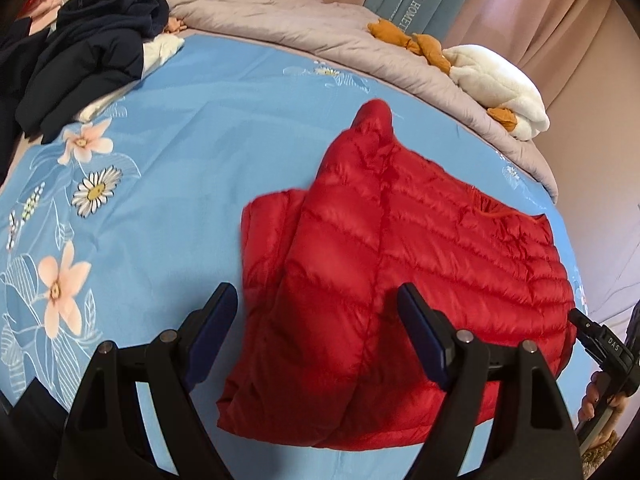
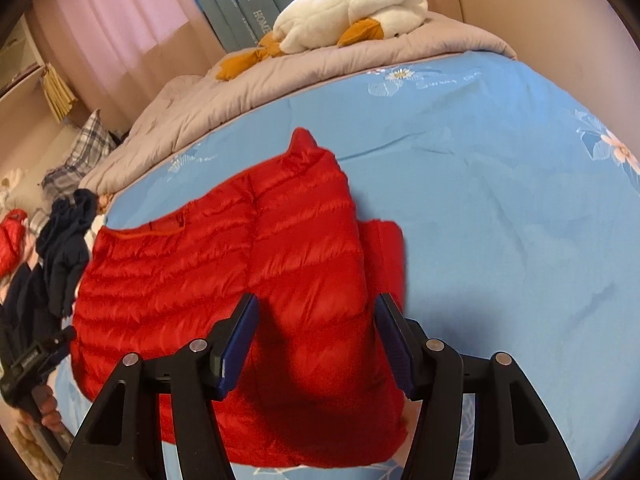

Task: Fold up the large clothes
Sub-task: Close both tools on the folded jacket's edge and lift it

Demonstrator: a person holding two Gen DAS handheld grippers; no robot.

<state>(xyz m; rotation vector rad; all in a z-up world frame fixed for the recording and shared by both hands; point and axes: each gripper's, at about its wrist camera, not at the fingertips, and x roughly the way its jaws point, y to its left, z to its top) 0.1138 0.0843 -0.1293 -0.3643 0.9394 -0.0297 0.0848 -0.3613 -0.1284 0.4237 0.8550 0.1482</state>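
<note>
Folding red puffer jacket [image 1: 400,248] lying part-folded on blue floral bed sheet [image 1: 180,152]: left gripper [image 1: 316,316] fingers wide open, empty, over near hem; right gripper [image 2: 316,324] fingers part open, empty; pinch hem corners evenly, fold toward collar.

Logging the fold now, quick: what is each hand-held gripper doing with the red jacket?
Left hand-held gripper: open, holding nothing, above the red jacket.
Right hand-held gripper: open, holding nothing, above the jacket.

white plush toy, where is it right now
The white plush toy lies on the grey quilt at the far edge of the bed, beyond the red jacket; in the left wrist view it sits upper right.
</note>
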